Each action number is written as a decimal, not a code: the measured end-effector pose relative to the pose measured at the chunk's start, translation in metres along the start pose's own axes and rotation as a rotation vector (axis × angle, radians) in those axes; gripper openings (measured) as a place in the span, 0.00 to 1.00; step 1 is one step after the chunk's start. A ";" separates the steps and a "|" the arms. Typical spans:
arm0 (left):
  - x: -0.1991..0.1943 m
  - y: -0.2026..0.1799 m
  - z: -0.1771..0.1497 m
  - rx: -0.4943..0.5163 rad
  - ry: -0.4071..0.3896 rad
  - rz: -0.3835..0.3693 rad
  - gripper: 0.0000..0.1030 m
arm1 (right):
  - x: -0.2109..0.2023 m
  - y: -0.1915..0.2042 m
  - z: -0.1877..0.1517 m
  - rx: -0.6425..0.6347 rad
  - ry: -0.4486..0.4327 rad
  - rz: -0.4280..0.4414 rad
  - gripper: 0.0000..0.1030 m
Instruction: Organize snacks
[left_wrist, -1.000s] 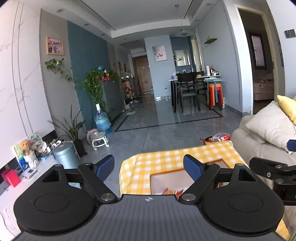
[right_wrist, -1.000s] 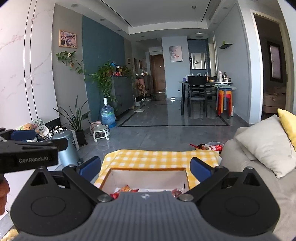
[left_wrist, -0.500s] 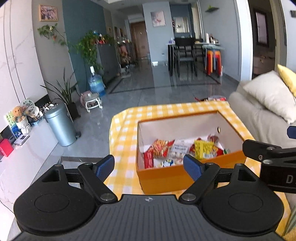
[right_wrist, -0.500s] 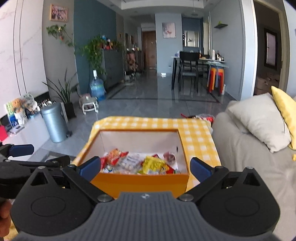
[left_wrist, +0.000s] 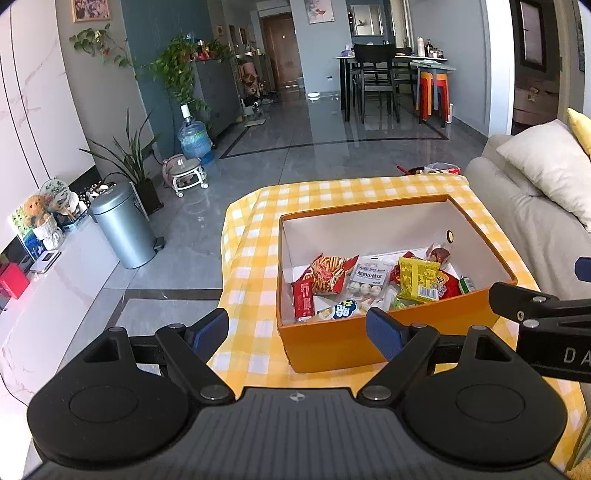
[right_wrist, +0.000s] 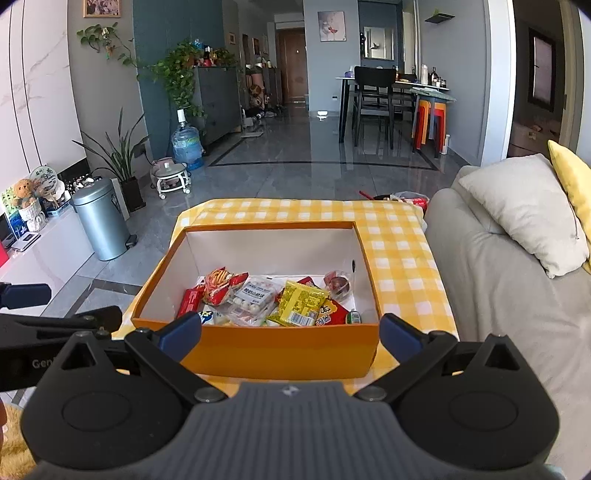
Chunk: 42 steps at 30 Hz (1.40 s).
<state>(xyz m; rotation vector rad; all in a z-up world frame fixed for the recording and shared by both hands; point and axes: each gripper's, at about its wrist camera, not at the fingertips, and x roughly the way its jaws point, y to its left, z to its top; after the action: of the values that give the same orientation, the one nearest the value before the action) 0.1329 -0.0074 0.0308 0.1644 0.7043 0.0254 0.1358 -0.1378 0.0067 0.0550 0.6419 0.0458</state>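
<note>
An orange box (left_wrist: 332, 341) (right_wrist: 280, 354) with white inner walls stands on a yellow checked tablecloth (left_wrist: 255, 236) (right_wrist: 399, 251). Several snack packets lie inside: a yellow packet (left_wrist: 419, 282) (right_wrist: 301, 302), a red chips bag (left_wrist: 327, 273) (right_wrist: 219, 282), a clear pack of white balls (left_wrist: 369, 280) (right_wrist: 255, 295). My left gripper (left_wrist: 297, 328) hovers open above the box's near left corner. My right gripper (right_wrist: 290, 334) hangs open over the near wall. Neither holds anything.
A grey sofa (right_wrist: 517, 295) with a beige cushion (right_wrist: 524, 218) borders the table on the right. A metal bin (left_wrist: 123, 225) and a low white shelf (left_wrist: 48, 295) stand at left. Beyond lie tiled floor (left_wrist: 332, 155), plants and a dining table (right_wrist: 388, 88).
Both cameras have tilted downward and risen. The box's inside and its snacks came fully into view. Both grippers stayed open.
</note>
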 end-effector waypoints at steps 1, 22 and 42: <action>0.000 0.000 0.001 -0.001 -0.001 0.000 0.96 | 0.000 0.001 0.001 -0.003 0.002 0.001 0.96; 0.004 -0.003 0.008 -0.013 0.010 -0.013 0.96 | -0.001 0.007 0.007 -0.038 0.022 0.002 0.96; -0.001 -0.008 0.006 -0.022 0.010 -0.022 0.96 | -0.004 0.006 0.004 -0.037 0.019 -0.013 0.96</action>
<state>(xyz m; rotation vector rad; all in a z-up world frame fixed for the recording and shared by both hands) 0.1360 -0.0167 0.0350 0.1360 0.7155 0.0129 0.1345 -0.1319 0.0127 0.0149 0.6604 0.0453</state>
